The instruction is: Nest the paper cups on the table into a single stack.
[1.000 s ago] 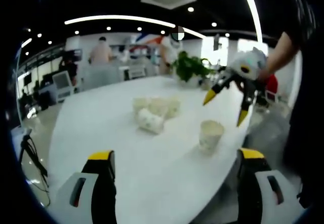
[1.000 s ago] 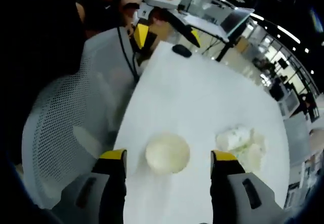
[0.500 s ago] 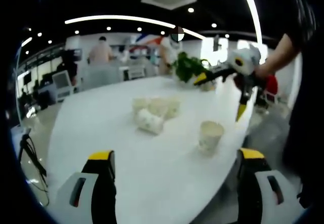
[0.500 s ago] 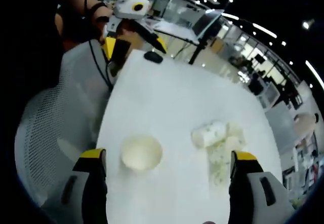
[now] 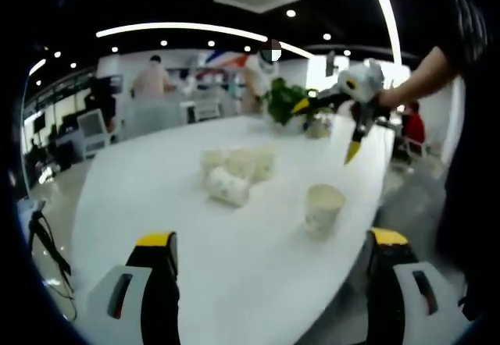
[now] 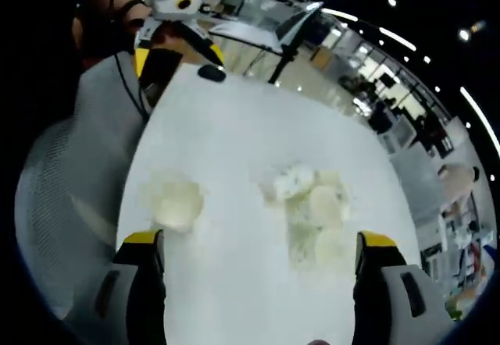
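A single paper cup (image 5: 323,208) stands upright near the edge of the white table (image 5: 156,204). Farther in lies a cluster of paper cups (image 5: 248,162), and one cup lies on its side (image 5: 226,186). My left gripper (image 5: 272,238) hangs open low over the table's near part, with nothing between its jaws. My right gripper (image 5: 326,132) hovers in the air above and beyond the single cup, jaws spread wide and holding nothing. The right gripper view looks down on the single cup (image 6: 176,202), the cluster (image 6: 316,208) and the left gripper (image 6: 178,55); its own jaws (image 6: 262,240) are open.
A potted plant (image 5: 285,103) stands at the table's far end. A black computer mouse (image 6: 211,72) lies near the left gripper. A mesh chair (image 6: 62,197) sits beside the table edge. People and desks are in the background.
The right gripper has risen and swung from over the single cup toward the cluster, with its jaws spread wider. The left gripper and the cups have stayed put.
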Demonstrator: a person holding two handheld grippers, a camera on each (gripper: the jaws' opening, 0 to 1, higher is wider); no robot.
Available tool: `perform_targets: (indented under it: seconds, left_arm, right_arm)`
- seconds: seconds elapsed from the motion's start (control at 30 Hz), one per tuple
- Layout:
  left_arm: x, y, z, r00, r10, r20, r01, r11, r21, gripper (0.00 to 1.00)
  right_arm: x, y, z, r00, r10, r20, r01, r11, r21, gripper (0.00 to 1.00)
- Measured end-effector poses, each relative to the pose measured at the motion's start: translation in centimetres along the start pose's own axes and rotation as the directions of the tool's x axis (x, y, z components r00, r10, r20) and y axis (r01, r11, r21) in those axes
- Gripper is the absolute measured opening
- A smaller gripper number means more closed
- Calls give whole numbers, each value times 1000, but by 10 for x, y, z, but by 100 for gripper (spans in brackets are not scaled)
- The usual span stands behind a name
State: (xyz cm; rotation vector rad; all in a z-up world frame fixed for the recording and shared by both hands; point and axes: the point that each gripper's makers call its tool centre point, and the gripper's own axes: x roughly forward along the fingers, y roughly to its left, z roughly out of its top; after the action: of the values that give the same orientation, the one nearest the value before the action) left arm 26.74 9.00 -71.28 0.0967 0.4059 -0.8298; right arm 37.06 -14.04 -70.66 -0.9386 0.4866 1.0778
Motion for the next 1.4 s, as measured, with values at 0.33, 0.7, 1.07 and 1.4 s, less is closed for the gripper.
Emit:
perform_targets:
  seconds: [0.33, 0.7, 1.07, 1.4]
  left_arm:
    - [0, -4, -4, 1000, -7, -17, 7, 1000, -5, 99]
    - [3, -4, -5, 1000, -3, -22, 2, 1000, -9, 99]
    - [2, 1, -9, 999, 13, -35, -14, 1000, -20, 99]
    - [6, -1, -11, 999, 14, -43, -16, 1000, -25, 99]
  right_arm:
    - [1, -52, -25, 995, -16, -100, 6, 995, -102, 99]
    - [23, -68, -44, 987, 53, -150, -76, 985, -153, 90]
    - [43, -69, -47, 980, 105, -168, -131, 979, -153, 81]
    - [63, -68, -57, 970, 167, -177, -190, 974, -126, 62]
